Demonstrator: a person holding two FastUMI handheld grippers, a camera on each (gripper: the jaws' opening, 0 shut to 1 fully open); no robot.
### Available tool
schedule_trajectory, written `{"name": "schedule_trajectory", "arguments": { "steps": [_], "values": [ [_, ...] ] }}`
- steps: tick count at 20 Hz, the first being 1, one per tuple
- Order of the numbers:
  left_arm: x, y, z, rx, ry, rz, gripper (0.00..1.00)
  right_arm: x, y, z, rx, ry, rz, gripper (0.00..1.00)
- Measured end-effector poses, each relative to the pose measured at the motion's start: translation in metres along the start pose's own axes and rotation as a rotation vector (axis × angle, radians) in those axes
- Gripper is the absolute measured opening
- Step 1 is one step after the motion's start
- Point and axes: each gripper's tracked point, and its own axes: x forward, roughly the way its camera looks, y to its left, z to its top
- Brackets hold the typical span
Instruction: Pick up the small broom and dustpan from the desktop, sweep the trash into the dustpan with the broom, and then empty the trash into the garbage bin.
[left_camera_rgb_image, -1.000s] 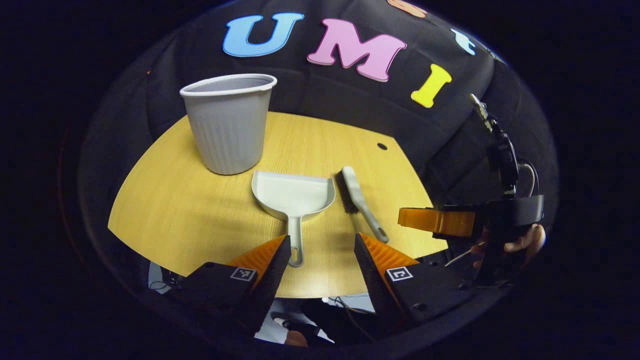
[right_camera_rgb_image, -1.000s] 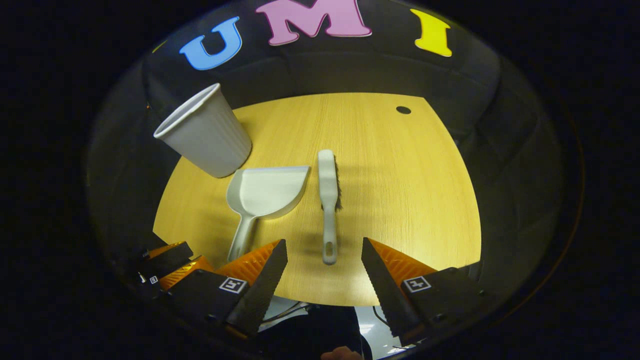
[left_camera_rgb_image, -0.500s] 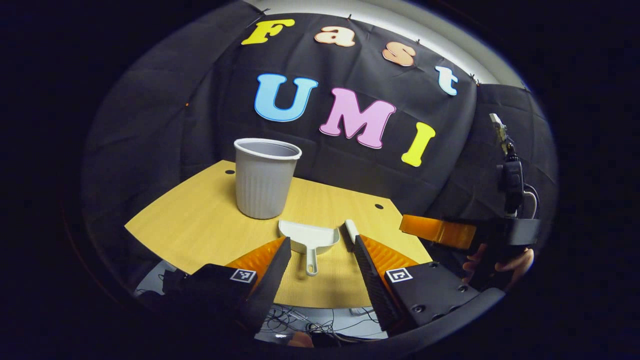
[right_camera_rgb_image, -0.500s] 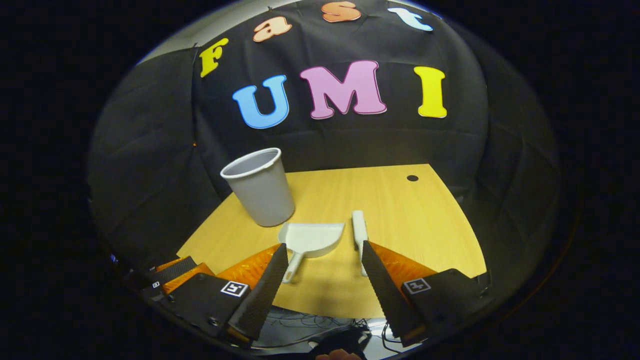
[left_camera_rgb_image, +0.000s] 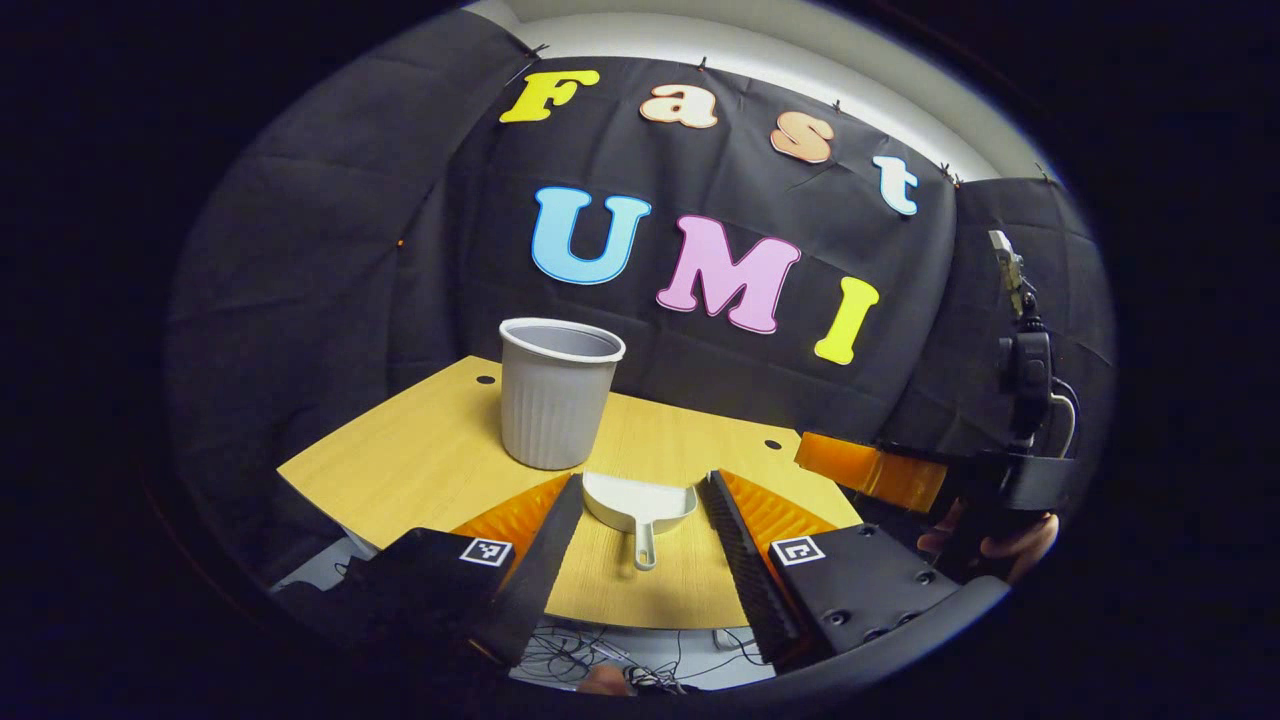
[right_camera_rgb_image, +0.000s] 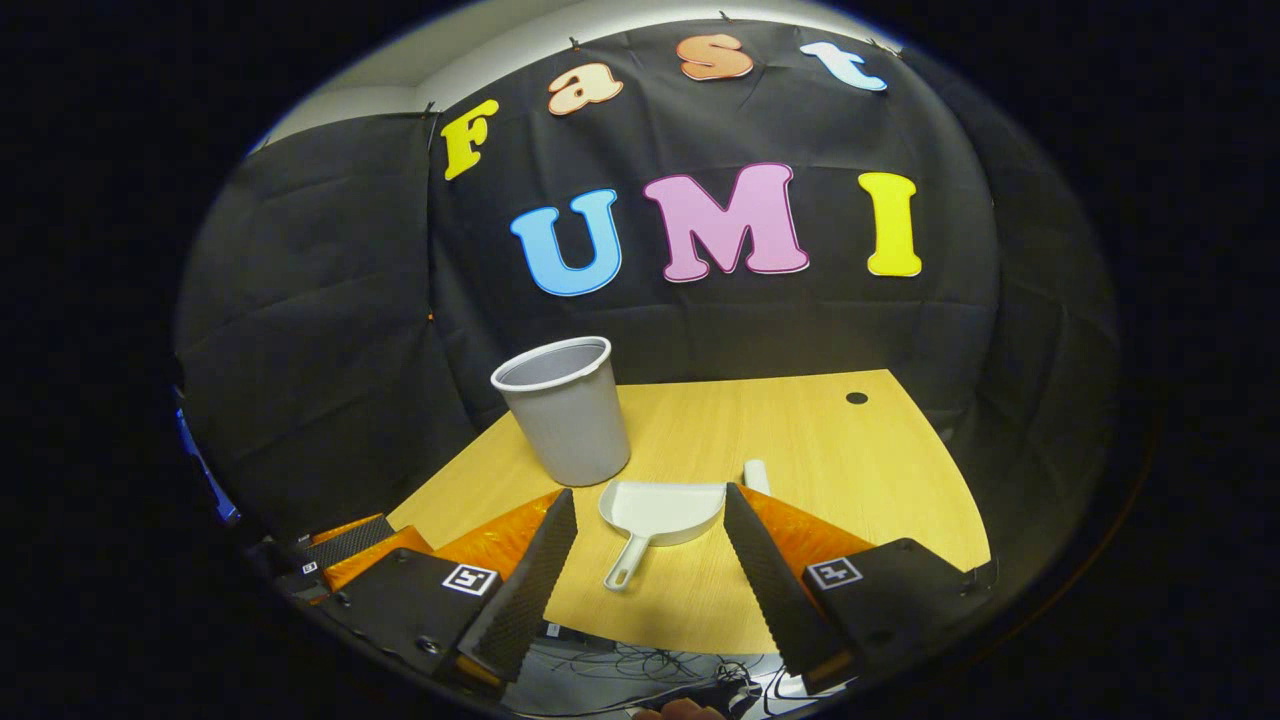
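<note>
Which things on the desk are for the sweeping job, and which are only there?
For the job:
dustpan
small broom
garbage bin

Only there:
round hole in the desktop
cables below the desk edge

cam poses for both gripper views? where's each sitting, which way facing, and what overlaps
Left gripper view: rides the left gripper, off the desk's near edge, facing the wall; jaws open, framing the dustpan; right gripper and a hand at right.
Right gripper view: rides the right gripper, same heading; jaws open, broom tip by one finger; left gripper lower left.
Shared: bin, dustpan, desk.
</note>
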Motion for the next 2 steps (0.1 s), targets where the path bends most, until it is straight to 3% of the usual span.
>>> {"name": "schedule_trajectory", "arguments": {
  "steps": [2],
  "values": [
    [-0.0009, -0.0048, 0.0007, 0.014, -0.002, -0.006, 0.77, -0.0009, -0.0012, -0.0024, 0.002, 0.011, 0.0, 0.96]
  ]
}}
